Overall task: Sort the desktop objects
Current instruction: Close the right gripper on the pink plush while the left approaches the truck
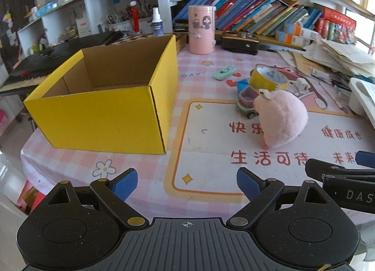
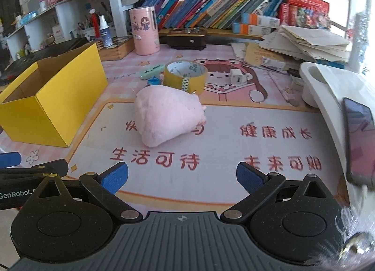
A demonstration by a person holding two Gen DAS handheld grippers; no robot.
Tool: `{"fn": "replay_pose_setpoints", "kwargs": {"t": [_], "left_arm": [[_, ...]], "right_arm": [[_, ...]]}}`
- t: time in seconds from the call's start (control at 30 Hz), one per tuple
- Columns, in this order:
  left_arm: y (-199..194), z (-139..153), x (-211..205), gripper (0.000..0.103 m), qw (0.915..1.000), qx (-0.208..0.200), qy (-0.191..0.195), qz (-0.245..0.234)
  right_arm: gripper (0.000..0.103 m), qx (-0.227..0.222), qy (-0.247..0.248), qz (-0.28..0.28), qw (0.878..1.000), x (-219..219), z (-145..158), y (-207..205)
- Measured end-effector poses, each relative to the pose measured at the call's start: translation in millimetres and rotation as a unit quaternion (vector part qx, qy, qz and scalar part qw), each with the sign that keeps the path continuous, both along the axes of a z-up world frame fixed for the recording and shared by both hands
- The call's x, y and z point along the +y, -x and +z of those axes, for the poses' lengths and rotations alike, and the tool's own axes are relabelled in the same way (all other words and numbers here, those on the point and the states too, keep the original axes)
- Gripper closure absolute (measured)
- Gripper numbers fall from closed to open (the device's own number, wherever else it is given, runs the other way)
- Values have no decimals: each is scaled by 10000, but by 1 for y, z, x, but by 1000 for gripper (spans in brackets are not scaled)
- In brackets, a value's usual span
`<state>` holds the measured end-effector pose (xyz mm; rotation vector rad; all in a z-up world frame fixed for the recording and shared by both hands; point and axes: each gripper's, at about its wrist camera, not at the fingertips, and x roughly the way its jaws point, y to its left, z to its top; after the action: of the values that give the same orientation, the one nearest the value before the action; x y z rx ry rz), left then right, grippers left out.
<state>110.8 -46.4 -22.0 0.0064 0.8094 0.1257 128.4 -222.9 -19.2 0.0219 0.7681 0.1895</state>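
An open yellow cardboard box [image 1: 103, 111] [image 2: 46, 97] stands empty on the left of the pink desk mat. A pink plush toy [image 1: 281, 120] [image 2: 167, 116] lies mid-mat. Behind it are a yellow tape roll [image 1: 268, 79] [image 2: 185, 76], a small toy car [image 1: 247, 103], a mint-green gadget [image 1: 224, 72] [image 2: 151, 71], a blue item [image 2: 153, 81] and a white charger cube [image 1: 302, 84] [image 2: 236, 76]. My left gripper [image 1: 186, 185] is open and empty above the mat's front edge. My right gripper [image 2: 182, 178] is open and empty, in front of the plush.
A pink cylinder holder [image 1: 202, 29] [image 2: 144, 32] and a dark box [image 1: 240, 42] stand at the back below shelved books. Paper stacks [image 2: 304, 43] and a white tray [image 2: 332, 92] with a phone [image 2: 359, 142] are at right. A keyboard [image 1: 35, 64] lies left.
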Motion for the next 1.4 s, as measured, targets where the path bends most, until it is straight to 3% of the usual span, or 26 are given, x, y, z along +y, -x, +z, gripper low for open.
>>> {"fn": "replay_pose_setpoints", "kwargs": {"t": [0.7, 1.03, 1.13, 1.27, 1.4], "left_arm": [[-23, 0, -15, 10, 9926, 198, -380, 1135], [-16, -1, -15, 10, 9848, 364, -555, 1605], [-15, 0, -18, 10, 9840, 371, -585, 1643], [-19, 1, -28, 10, 9867, 316, -600, 1478], [-29, 1, -42, 11, 9921, 174, -486, 1140]], "right_arm": [[2, 61, -214, 1277, 9916, 2, -12, -83], [0, 22, 308, 1728, 9845, 16, -37, -120], [2, 43, 335, 1801, 9831, 17, -44, -126], [14, -101, 235, 1888, 9817, 9, -38, -121], [15, -263, -129, 1520, 9880, -21, -18, -108]]}}
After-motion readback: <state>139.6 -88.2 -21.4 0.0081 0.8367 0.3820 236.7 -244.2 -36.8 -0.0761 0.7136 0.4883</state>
